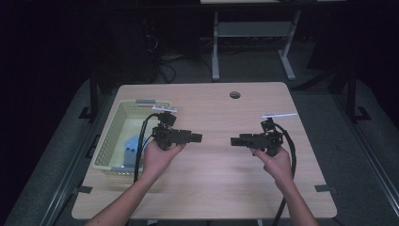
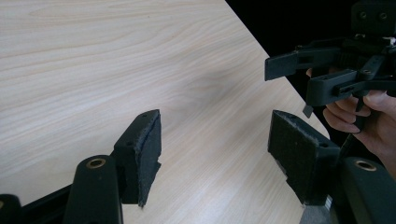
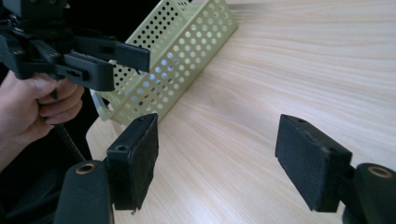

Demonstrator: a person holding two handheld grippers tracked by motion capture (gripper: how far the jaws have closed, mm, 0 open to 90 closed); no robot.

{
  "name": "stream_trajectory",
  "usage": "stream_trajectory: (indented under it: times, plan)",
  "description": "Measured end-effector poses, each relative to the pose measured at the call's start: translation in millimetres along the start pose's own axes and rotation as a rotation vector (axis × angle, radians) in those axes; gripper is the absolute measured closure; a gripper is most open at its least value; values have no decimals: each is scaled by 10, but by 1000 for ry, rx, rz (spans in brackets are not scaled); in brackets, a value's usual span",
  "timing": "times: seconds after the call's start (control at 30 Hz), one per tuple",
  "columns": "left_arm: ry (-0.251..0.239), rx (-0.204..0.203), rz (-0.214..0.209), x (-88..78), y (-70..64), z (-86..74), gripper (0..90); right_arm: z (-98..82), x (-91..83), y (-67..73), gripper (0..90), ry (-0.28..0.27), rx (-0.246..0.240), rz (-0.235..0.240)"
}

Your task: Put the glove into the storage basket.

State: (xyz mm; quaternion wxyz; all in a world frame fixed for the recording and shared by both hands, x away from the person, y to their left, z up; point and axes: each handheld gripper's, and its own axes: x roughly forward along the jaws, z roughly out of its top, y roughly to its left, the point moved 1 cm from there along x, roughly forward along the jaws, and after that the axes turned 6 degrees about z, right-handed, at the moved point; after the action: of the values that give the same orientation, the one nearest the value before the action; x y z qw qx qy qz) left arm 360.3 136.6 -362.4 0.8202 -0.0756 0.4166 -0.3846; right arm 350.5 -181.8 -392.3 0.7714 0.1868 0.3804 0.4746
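Over the middle of the wooden table [image 1: 211,179], two black hand-held grippers face each other with bare wood between them. My left gripper [image 1: 199,137] points right, and in its own view [image 2: 215,158] the jaws stand open with nothing between the pads. My right gripper [image 1: 233,141] points left; its own view [image 3: 217,161] also has wide-open, empty jaws. Each gripper view catches the other gripper farther off: the right one [image 2: 306,77] and the left one [image 3: 119,63], each held in a hand.
A pale green perforated basket [image 1: 109,136] stands on the table's left side, with a blue object [image 1: 130,148] inside; its wall [image 3: 187,51] is also in the right gripper view. A round cable hole [image 1: 235,94] is near the far edge. Dark floor and a table frame lie beyond.
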Motion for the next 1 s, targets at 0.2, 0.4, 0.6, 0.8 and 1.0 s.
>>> stream_trajectory:
  times: [0.2, 0.4, 0.6, 0.8, 1.0]
  plan:
    - [-6, 10, -9, 65, -57, -17, 344, -104, -103, -93, 296, -1, 23, -14]
    - [-3, 16, -29, 162, -122, -49, 336, -206, -192, -172, 295, -8, 44, -24]
    - [4, 24, -35, 276, -178, -100, 325, -301, -252, -233, 292, -11, 59, -32]
    - [6, 35, -46, 369, -235, -162, 319, -390, -309, -301, 290, -12, 72, -38]
    - [8, 38, -54, 459, -270, -248, 310, -502, -361, -364, 290, -15, 88, -45]
